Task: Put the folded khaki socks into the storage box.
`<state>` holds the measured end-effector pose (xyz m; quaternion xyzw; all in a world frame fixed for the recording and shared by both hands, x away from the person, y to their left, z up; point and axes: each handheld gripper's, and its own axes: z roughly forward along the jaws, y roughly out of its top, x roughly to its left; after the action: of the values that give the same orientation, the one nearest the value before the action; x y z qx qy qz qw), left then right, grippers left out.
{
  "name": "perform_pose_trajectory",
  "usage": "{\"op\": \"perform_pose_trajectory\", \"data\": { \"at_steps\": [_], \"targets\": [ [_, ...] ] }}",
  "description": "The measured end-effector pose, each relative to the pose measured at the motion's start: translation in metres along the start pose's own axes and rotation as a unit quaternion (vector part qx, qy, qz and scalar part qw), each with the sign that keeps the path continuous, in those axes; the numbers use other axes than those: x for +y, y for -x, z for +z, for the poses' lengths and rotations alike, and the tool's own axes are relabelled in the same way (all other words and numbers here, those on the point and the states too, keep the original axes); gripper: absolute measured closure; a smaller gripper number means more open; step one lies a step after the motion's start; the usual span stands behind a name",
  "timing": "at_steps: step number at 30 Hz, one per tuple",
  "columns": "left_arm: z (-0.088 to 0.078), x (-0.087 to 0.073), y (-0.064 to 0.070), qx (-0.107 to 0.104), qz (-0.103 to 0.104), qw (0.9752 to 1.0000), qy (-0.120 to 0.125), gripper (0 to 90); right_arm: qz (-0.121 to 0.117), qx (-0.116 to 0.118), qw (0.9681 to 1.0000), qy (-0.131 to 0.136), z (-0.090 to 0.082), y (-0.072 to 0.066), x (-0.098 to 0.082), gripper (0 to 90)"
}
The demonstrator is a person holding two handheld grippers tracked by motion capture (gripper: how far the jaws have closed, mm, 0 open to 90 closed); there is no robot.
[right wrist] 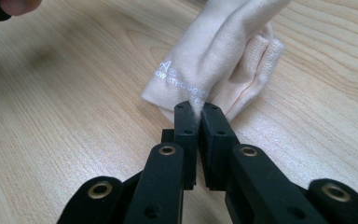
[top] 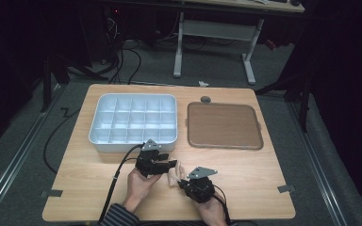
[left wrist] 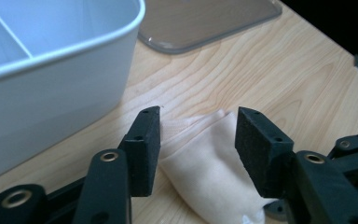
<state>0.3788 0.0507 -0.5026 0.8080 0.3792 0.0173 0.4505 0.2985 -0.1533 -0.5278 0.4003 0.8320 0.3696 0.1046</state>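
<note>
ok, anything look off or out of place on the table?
Nothing damaged or spilled. The cream cloth lies bunched, one edge pinched in the right tool. The white tray and brown lid sit square.

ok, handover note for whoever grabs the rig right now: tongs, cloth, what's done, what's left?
Right tongs: shut on an edge of the beige cloth, which lies bunched on the table.
Left tongs: open, jaws either side of the cloth's other end, pads not pressing on it.
White divided bin and brown tray sit beyond, on the far half of the table; no cloth in either.
Done: cloth pinched on the right side.
Left: probably re-grip with the left, then fold or move the cloth; where it goes can't be told.
</note>
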Motion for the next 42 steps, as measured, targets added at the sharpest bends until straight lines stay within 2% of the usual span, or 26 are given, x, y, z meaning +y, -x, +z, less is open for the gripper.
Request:
{"op": "perform_pose_trajectory", "data": {
  "at_steps": [2,5,7,9,11,14,18,20,24,27,30,33,36,38,42],
  "targets": [
    [0.006,-0.002,-0.002,0.001,0.0,0.9999,-0.015,47.6,0.001,0.002,1.0,0.003,0.001,0.0,0.0,86.1],
    [0.016,-0.006,0.0,0.033,0.018,0.9985,-0.039,47.8,0.0,0.001,1.0,0.003,0.001,0.0,0.0,85.5],
    [0.02,-0.006,-0.001,0.028,0.01,0.9987,-0.041,47.2,-0.016,-0.001,0.9999,0.002,0.0,-0.001,0.001,82.7],
    [0.022,-0.005,-0.003,0.024,0.001,0.9987,-0.045,46.5,-0.028,-0.004,0.9996,-0.001,-0.001,-0.003,0.002,75.4],
    [0.022,-0.005,-0.004,0.026,0.001,0.9986,-0.046,45.8,-0.024,0.002,0.9997,0.007,-0.005,-0.002,0.001,73.4],
    [0.022,-0.006,-0.004,0.026,-0.003,0.9985,-0.047,45.2,-0.003,0.012,0.9989,0.046,-0.017,0.001,0.002,77.4],
    [0.022,-0.006,-0.005,0.025,-0.004,0.9985,-0.048,45.6,-0.007,0.008,0.9972,0.074,-0.024,-0.002,0.009,85.9],
    [0.023,-0.006,-0.005,0.023,-0.004,0.9985,-0.049,45.8,-0.02,0.005,0.997,0.075,-0.02,-0.007,0.014,87.5],
    [0.023,-0.006,-0.007,0.018,-0.012,0.9984,-0.052,45.2,-0.042,-0.014,0.9976,0.053,-0.007,-0.01,0.019,89.3],
    [0.023,-0.006,-0.006,0.022,-0.007,0.9982,-0.056,44.9,-0.025,-0.013,0.9989,0.037,0.001,-0.002,0.015,89.9],
    [0.024,-0.006,-0.006,0.013,-0.013,0.998,-0.06,46.7,-0.008,-0.015,0.999,0.04,0.001,0.003,0.008,90.0],
    [0.024,-0.007,-0.005,0.015,-0.012,0.9983,-0.056,46.7,-0.003,-0.019,0.9991,0.037,-0.001,0.005,0.004,90.0],
    [0.023,-0.008,-0.005,0.014,-0.013,0.9984,-0.052,46.7,0.004,-0.033,0.9993,0.017,-0.002,0.01,-0.003,88.2],
    [0.023,-0.009,-0.006,0.013,-0.012,0.9985,-0.052,46.6,0.019,-0.032,0.999,0.025,-0.005,0.014,-0.007,85.7],
    [0.022,-0.009,-0.006,0.014,-0.015,0.9984,-0.052,44.8,0.028,-0.048,0.998,0.03,-0.008,0.016,-0.006,82.3]
  ]
}}
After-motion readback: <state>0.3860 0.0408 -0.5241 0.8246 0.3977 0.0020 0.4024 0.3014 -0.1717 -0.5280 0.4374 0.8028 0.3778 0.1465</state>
